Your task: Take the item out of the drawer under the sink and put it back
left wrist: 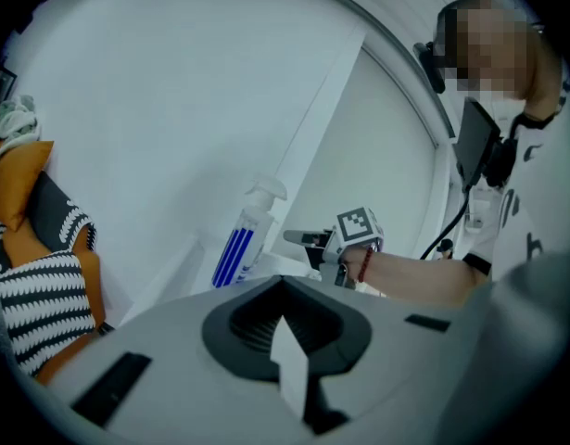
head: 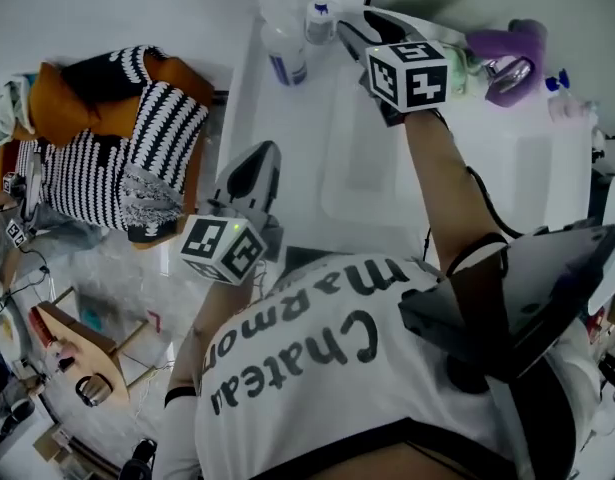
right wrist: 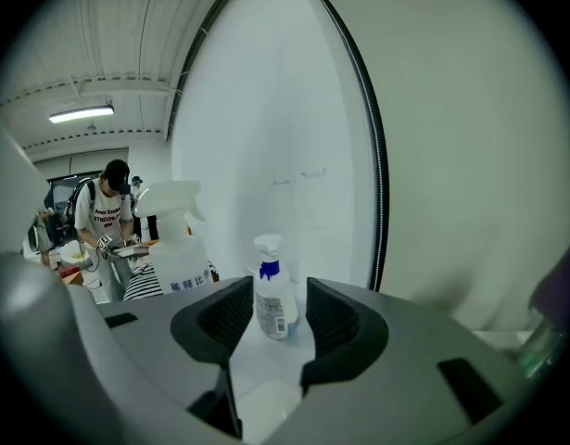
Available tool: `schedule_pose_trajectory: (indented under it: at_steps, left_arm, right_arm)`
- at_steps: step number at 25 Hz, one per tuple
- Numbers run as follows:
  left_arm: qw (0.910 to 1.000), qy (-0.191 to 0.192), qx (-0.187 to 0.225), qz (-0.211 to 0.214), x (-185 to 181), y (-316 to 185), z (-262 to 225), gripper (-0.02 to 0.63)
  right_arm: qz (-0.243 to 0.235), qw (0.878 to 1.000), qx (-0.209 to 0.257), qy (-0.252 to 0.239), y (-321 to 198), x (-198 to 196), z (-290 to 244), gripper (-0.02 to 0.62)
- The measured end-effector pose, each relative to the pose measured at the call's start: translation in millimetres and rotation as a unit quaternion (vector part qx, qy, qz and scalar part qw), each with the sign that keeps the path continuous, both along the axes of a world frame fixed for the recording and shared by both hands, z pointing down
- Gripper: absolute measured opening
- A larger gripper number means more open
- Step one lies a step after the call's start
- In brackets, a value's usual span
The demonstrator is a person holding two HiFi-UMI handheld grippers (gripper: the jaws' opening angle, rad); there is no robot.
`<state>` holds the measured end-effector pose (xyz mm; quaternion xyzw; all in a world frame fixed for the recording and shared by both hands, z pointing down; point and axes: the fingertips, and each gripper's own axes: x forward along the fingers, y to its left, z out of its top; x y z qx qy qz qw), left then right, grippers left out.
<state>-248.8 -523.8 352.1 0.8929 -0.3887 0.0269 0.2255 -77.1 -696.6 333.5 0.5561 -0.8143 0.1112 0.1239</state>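
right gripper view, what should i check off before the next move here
1. Right gripper jaws apart: ok.
2. Nothing gripped; small spray bottle stands beyond the jaws, untouched: ok.
3. Left gripper jaws together, nothing seen held: ok.
4. Drawer under the sink in sight: not ok, no view shows it.
5. Which item to take: cannot tell.

Even cool light; warped fisheye edges, dark corners.

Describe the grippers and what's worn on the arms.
The left gripper and right gripper are grey and black, each with a white cube of black square markers. The person wears a white lettered T-shirt and a red bracelet on the right wrist; a black cable trails nearby.
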Motion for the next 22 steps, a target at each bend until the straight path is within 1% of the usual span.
schedule_pose_trajectory:
  at_steps: [1,3,6,8,10,12,15,18,22]
  left_arm:
    - [1.0,0.004,0.001,-0.004,1,3,-1,0.009]
    - [0.9997,0.014,0.007,-0.016,1,11,-7,0.009]
    - [0.9983,0.033,0.019,-0.044,-7,27,-22,0.009]
    - [0.9961,0.045,0.028,-0.07,-17,42,-32,0.009]
    - [0.9922,0.06,0.039,-0.102,-30,59,-44,0.009]
    - [0.9873,0.072,0.054,-0.13,-42,75,-58,0.009]
    - [0.9816,0.081,0.076,-0.155,-57,99,-73,0.009]
    - [0.9789,0.092,0.089,-0.159,-63,121,-85,0.009]
    - [0.9803,0.091,0.113,-0.135,-65,156,-104,0.009]
  right_arm:
    - [0.005,1.0,0.003,0.0,8,6,-3,0.163]
    - [0.008,1.0,0.022,-0.006,26,17,-15,0.043]
    - [-0.013,0.998,0.046,-0.034,58,28,-38,0.013]
    - [-0.038,0.997,0.056,-0.047,85,32,-49,0.011]
    - [-0.055,0.995,0.064,-0.048,112,37,-56,0.011]
    - [-0.062,0.994,0.076,-0.044,137,46,-64,0.011]
    - [-0.058,0.993,0.093,-0.047,167,57,-78,0.011]
    - [-0.051,0.993,0.098,-0.046,196,59,-86,0.011]
    - [-0.05,0.994,0.088,-0.045,240,52,-90,0.011]
